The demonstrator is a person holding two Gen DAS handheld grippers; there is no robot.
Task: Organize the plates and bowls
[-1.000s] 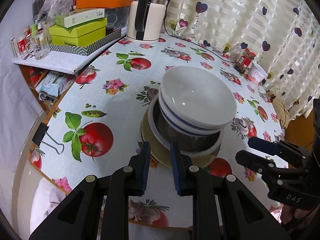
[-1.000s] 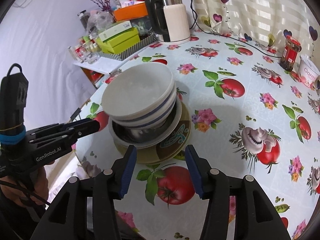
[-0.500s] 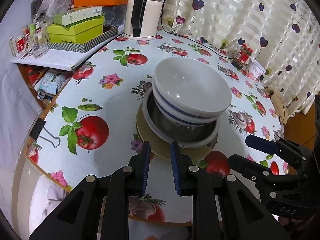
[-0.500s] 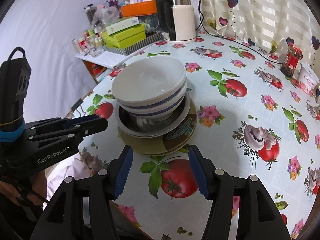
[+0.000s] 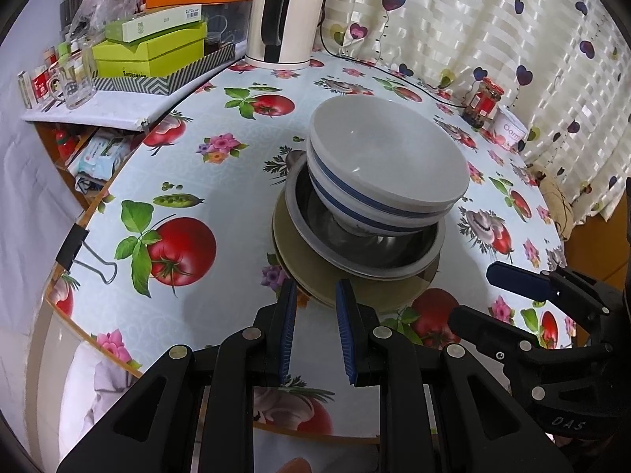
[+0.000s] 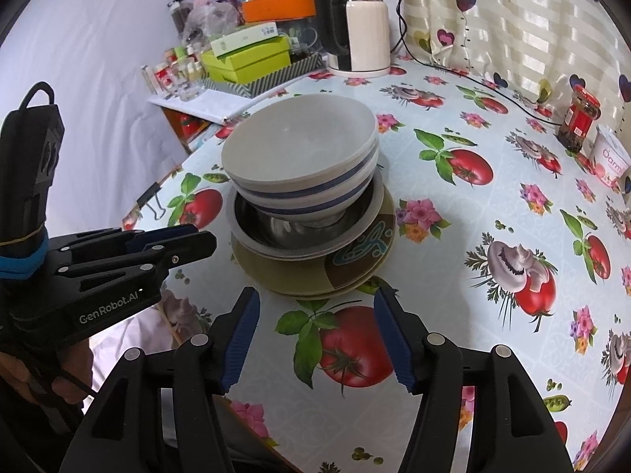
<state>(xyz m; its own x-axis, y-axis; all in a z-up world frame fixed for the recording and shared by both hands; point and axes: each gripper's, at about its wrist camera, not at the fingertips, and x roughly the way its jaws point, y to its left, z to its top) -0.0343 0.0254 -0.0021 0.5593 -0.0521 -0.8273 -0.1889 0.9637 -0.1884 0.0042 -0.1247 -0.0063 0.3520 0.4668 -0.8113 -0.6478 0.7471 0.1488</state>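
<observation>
Both grippers, left [image 5: 311, 295] and right [image 6: 315, 303], hover open and empty before stacked bowls [image 6: 299, 165], seemingly atop plates [image 6: 355, 272]; the table [image 6: 453, 236] stands cluttered.

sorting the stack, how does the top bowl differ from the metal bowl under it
The top bowl is white ceramic with blue bands outside; the metal bowl is dark, shiny steel. The top bowl is fully exposed and sits tilted; the metal bowl is mostly covered, with only its inside showing. The metal bowl looks wider at the rim. Both are upright, nested in one stack on the plates.
</observation>
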